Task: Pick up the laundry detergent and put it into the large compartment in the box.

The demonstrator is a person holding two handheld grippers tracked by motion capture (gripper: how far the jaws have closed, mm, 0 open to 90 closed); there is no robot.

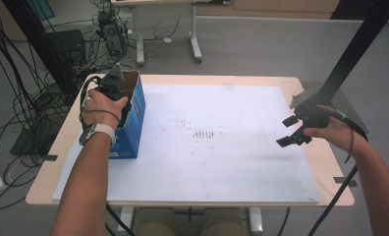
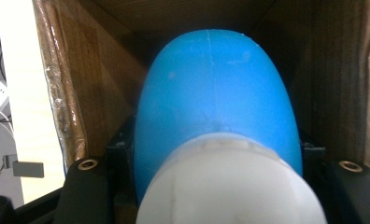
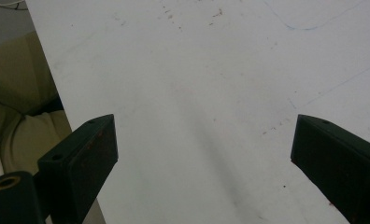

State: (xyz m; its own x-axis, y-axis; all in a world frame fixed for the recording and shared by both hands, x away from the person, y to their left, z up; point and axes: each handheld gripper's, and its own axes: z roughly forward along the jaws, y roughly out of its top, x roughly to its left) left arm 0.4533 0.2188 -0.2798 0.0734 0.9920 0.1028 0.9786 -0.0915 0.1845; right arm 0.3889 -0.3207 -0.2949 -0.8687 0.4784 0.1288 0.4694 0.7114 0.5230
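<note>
**Entry: blue bottle, held inside the open carton**

While the left gripper (image 1: 115, 84) reaches down into the blue cardboard box (image 1: 136, 123) at the left end of the white board (image 1: 222, 142), its jaws sit either side of a blue bottle (image 2: 218, 102) with a white cap (image 2: 230, 182).

- **Item:** blue bottle, rounded body, white cap nearest the camera in the left gripper view. Location: within the carton, brown inner walls close on both sides and behind.
- **Left gripper:** pinching the bottle low on its body, just above the cap, one jaw on each flank. Contact looks snug; whether the bottle's far end rests on the box floor cannot be told.
- **Right gripper** (image 1: 293, 132): jaws spread wide, holding nothing, hovering above the bare board near its right edge, well apart from the box.
- **Container:** top open, standing upright near the table's left edge; the left hand (image 1: 104, 110) is over its near wall.

**Handling note (judgement):** the step appears to be moving the bottle through the box mouth. Keep travel straight along the carton's axis so the body clears the walls. Keep the pinch firm, since the smooth curved plastic may slip or pivot. The light box could lift or slide, and the free right gripper might brace its outer wall.
</note>
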